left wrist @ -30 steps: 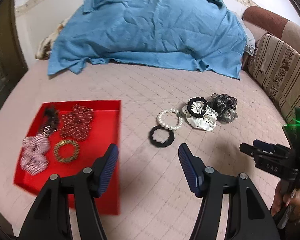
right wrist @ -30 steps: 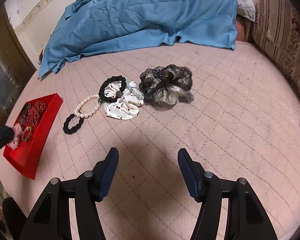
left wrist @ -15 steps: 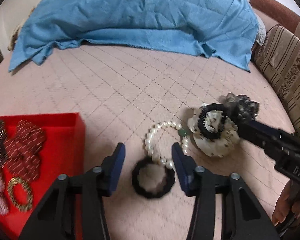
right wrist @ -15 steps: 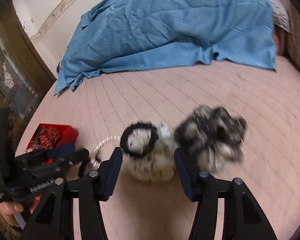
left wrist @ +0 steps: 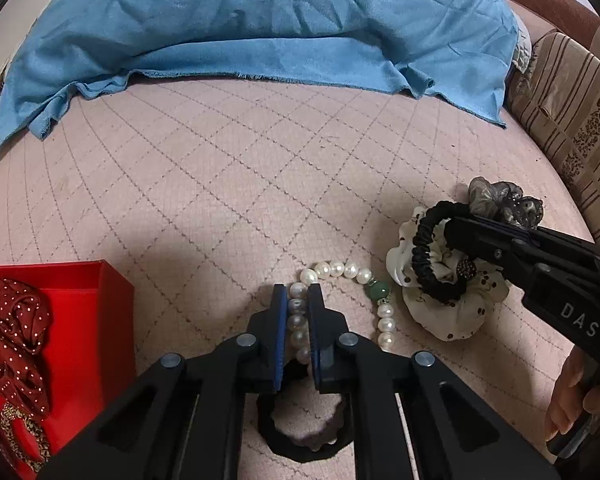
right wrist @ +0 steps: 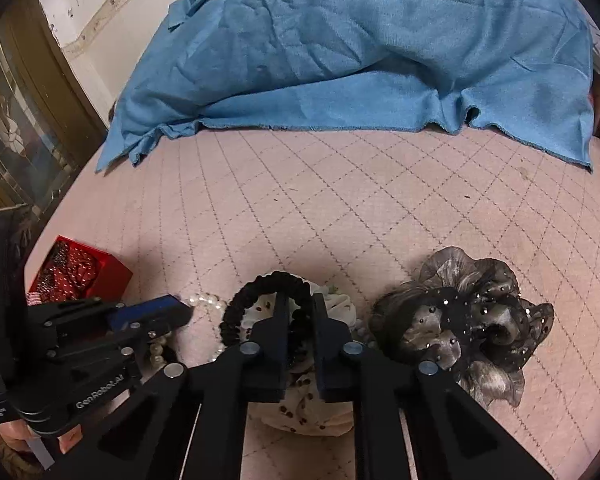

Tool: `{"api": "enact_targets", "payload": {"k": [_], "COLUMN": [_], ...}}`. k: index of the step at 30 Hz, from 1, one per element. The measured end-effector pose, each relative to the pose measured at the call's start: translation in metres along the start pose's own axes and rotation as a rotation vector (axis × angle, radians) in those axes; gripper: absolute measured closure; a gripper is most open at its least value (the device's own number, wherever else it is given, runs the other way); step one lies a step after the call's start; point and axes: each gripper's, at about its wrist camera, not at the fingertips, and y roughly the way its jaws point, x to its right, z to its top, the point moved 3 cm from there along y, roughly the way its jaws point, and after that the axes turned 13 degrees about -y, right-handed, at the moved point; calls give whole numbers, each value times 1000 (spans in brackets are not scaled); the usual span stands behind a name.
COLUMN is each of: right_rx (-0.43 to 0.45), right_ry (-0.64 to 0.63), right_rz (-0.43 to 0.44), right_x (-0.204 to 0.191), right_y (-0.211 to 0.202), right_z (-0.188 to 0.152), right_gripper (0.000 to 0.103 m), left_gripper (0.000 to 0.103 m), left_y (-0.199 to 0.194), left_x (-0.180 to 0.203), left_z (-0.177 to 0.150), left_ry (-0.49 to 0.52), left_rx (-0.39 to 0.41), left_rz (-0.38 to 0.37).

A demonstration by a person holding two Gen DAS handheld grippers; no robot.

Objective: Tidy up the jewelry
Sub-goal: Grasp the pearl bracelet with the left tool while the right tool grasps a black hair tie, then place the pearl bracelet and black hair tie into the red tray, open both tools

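The left gripper [left wrist: 298, 300] is seen closed down on the pearl bracelet [left wrist: 332, 270], a run of pearls being pinched between its two blue-padded fingers [left wrist: 280, 320]; the rest of the strand, with one green bead [left wrist: 374, 291], curves away to the right on the pink quilted mattress [left wrist: 228, 184]. A black scalloped hair tie [left wrist: 304, 436] lies flat on the mattress directly beneath this gripper, partly hidden by its frame. The right gripper [right wrist: 300, 312] is nearly closed around the black ruched hair band [right wrist: 260, 292], one side of the band being clamped between its fingers, while the band rests on top of the white dotted scrunchie [right wrist: 300, 412]. Just to the right of that scrunchie, the grey sheer scrunchie [right wrist: 468, 320] sits on the mattress, close beside it; whether the two touch cannot be told. The red tray [left wrist: 112, 320] stands at the left, near the left gripper, and a dark red dotted scrunchie [left wrist: 16, 344] and a gold-toned bracelet [left wrist: 24, 436] are held inside it. A blue sheet [left wrist: 260, 28] is spread over the far part of the bed, and striped upholstery [left wrist: 568, 120] is seen at the right edge
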Motion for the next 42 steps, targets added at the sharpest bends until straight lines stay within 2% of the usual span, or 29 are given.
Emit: {"api": "enact_targets", "payload": {"k": [6, 11, 18, 24, 34, 42], "right_rx": [53, 91, 110, 116, 112, 86], "right_ry": [16, 26, 62, 49, -31, -84], "right_rz": [16, 22, 31, 35, 92, 154], "right_x": [-8, -16, -25, -40, -100, -152], "right_y": [-30, -61, -96, -118, -131, -121], "right_z": [3, 2, -12, -24, -31, -26], "right_gripper": [93, 93, 93, 93, 93, 93], "left_gripper": [94, 94, 93, 93, 93, 93], "left_y": [-25, -62, -116, -158, -211, -220], "left_x": [6, 18, 22, 12, -42, -101], "left_z": [-3, -10, -26, -42, -61, -74], "left_ry": [-20, -15, -44, -62, -136, -228], "left_rx": [25, 61, 98, 136, 200, 209], "left_rz": [-35, -79, -146, -164, -127, -72]}}
